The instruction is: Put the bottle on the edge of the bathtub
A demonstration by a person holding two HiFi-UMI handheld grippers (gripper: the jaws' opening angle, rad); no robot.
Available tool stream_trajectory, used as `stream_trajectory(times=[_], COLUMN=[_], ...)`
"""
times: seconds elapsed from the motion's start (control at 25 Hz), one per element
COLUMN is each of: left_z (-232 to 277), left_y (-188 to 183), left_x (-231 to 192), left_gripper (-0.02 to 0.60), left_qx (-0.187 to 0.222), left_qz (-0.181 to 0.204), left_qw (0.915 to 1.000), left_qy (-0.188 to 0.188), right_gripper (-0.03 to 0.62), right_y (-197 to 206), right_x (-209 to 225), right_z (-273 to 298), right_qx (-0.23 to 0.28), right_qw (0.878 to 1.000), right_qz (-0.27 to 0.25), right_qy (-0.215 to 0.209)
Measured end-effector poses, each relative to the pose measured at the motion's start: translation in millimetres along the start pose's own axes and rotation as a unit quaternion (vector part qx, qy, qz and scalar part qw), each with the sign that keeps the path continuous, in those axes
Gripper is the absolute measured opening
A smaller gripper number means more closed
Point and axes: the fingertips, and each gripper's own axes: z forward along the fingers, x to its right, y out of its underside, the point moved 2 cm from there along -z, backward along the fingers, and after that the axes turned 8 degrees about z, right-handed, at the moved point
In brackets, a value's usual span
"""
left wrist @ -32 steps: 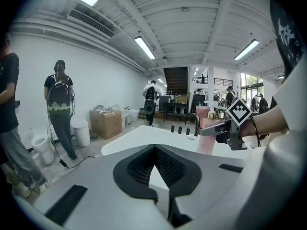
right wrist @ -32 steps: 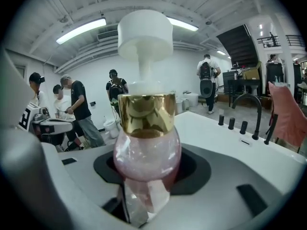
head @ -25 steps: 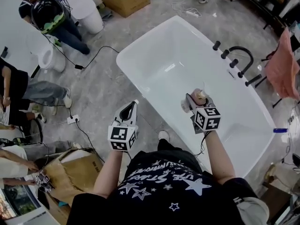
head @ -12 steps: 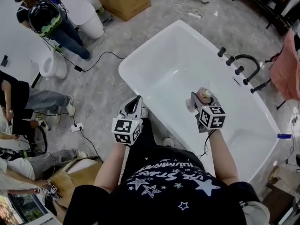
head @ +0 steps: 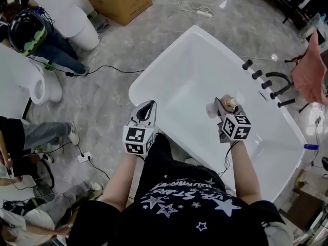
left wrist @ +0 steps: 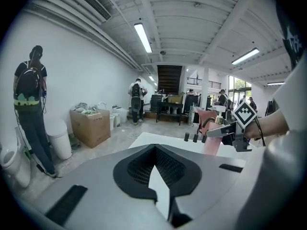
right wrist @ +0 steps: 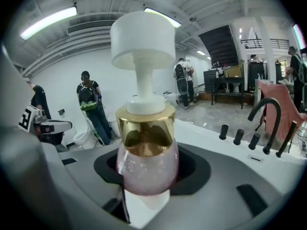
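Two claws: the right claw (head: 221,108) is gripping the pink pump bottle (right wrist: 146,162) by its rounded belly above the bathtub (head: 169,65) basin; the left claw (head: 145,111) is idling, jaws together. Glossy, probably slippery and top-heavy; the belly hold suits.

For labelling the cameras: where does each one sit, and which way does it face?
Head view: on the head, looking down at the bathtub; arms, left gripper, right gripper show.
Left gripper view: on that gripper, facing the room; shut jaws show.
Right gripper view: on that gripper, facing the faucet; jaws grip the bottle.
All share the bathtub.
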Motion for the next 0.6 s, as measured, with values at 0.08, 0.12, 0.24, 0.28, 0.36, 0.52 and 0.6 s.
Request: stream_trajectory(times=[0.08,0.12,0.24,0.28,0.36,0.52,0.6], left_z=[17.8,26.8,54.3,63.0,79.3,113.3,132.0], left_y=[-2.1,-3.3,-7.5,-8.8,-10.2,-5.8,-3.0], left_x=[-24.7,-37.6,-76.2,-87.4,-106.6,-139.7,-153.8], left_gripper=[0.015,0.015,0.015,0.015,0.015,0.015,0.015], left_qx=[-0.003,-0.003,-0.005,-0.005,-0.005,-0.011,-0.013], left_qz=[0.006,0.007,0.012,0.012,0.014,0.028,0.031], left_qw=[0.9999,0.9998,0.9995,0.9993,0.999,0.9981,0.9974], left_qy=[0.013,0.018,0.031,0.034,0.041,0.053,0.063], right_gripper=[0.222,0.222,0.222,0.222,0.222,0.221,0.221], right_y=[-13.2,-20.3,-41.5,-47.7,-58.4,-79.0,-89.3], right_x=[-5.4,-9.2,-22.8,-26.8,-32.2,-35.7,-35.8], right_z=[23.8,36.8,77.3,90.2,115.0,166.9,194.4], right_qx=[0.006,0.009,0.012,0.012,0.011,0.016,0.02], right_qw=[1.0,1.0,0.999,0.999,0.999,0.999,0.998], right_qz=[0.005,0.005,0.0,-0.001,0.001,0.011,0.012], right_qy=[0.016,0.021,0.032,0.035,0.04,0.051,0.057])
